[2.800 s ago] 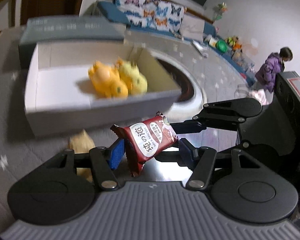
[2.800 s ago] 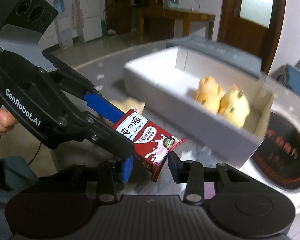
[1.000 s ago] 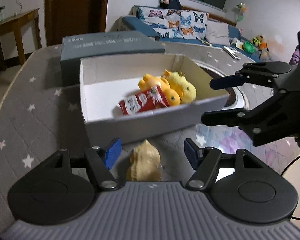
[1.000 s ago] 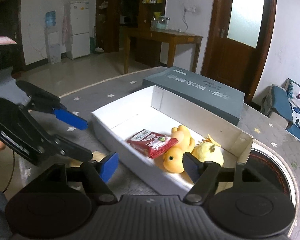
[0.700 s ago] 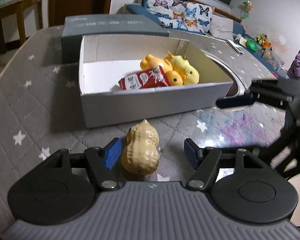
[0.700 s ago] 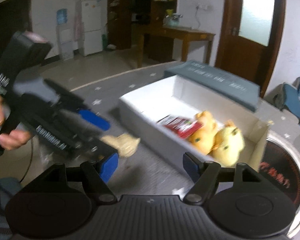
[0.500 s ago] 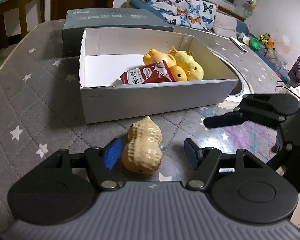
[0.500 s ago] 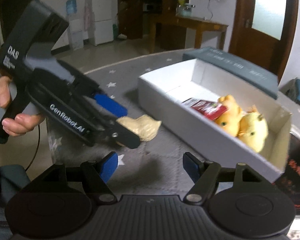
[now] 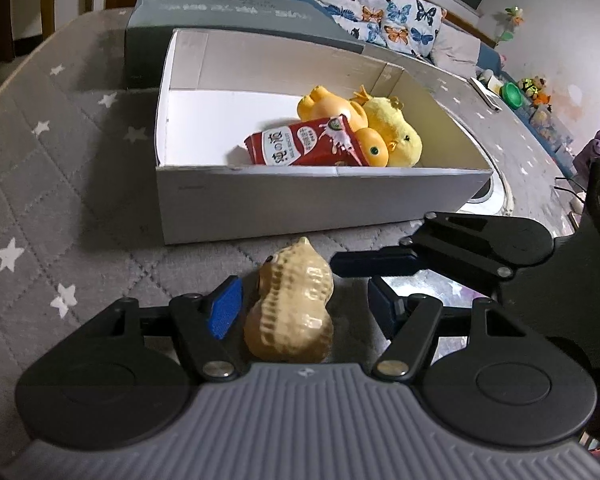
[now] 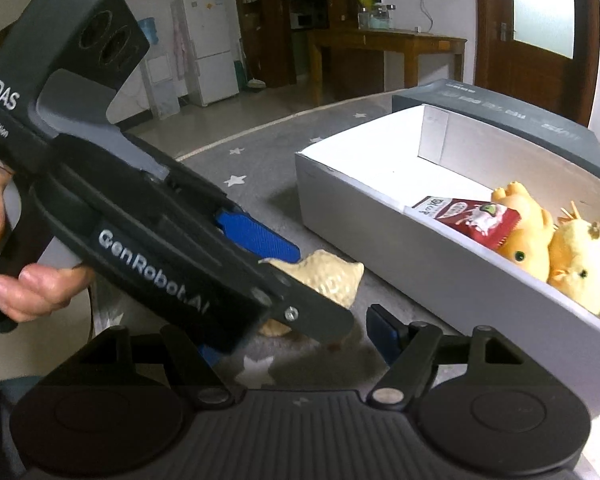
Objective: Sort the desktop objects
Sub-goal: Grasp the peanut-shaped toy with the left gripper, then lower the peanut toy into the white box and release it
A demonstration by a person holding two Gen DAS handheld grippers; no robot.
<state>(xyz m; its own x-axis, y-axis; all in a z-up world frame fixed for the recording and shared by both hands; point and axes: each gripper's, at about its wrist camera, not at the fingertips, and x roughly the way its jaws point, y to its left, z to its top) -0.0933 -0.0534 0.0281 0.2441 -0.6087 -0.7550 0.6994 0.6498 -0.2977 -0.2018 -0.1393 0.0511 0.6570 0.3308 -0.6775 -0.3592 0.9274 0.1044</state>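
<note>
A tan peanut toy (image 9: 290, 308) lies on the grey star-patterned table in front of a white open box (image 9: 316, 210). My left gripper (image 9: 304, 304) is open with the peanut between its fingers, close to the left pad. My right gripper (image 10: 296, 330) is open and empty, low beside the peanut (image 10: 324, 276), which the left gripper's body partly hides. In the box lie a red biscuit packet (image 9: 300, 148), an orange duck toy (image 9: 340, 114) and a yellow chick toy (image 9: 396, 132); they also show in the right wrist view, packet (image 10: 468, 214).
A dark grey flat box (image 9: 236, 12) lies behind the white box. A round hob (image 9: 496, 196) is set into the table to the right. A sofa with butterfly cushions (image 9: 380, 4) and a wooden table (image 10: 384, 44) stand beyond.
The packet, held between both grippers earlier, now lies in the box. Both grippers have opened and dropped toward the peanut; the left one now straddles it and the right has come in beside it.
</note>
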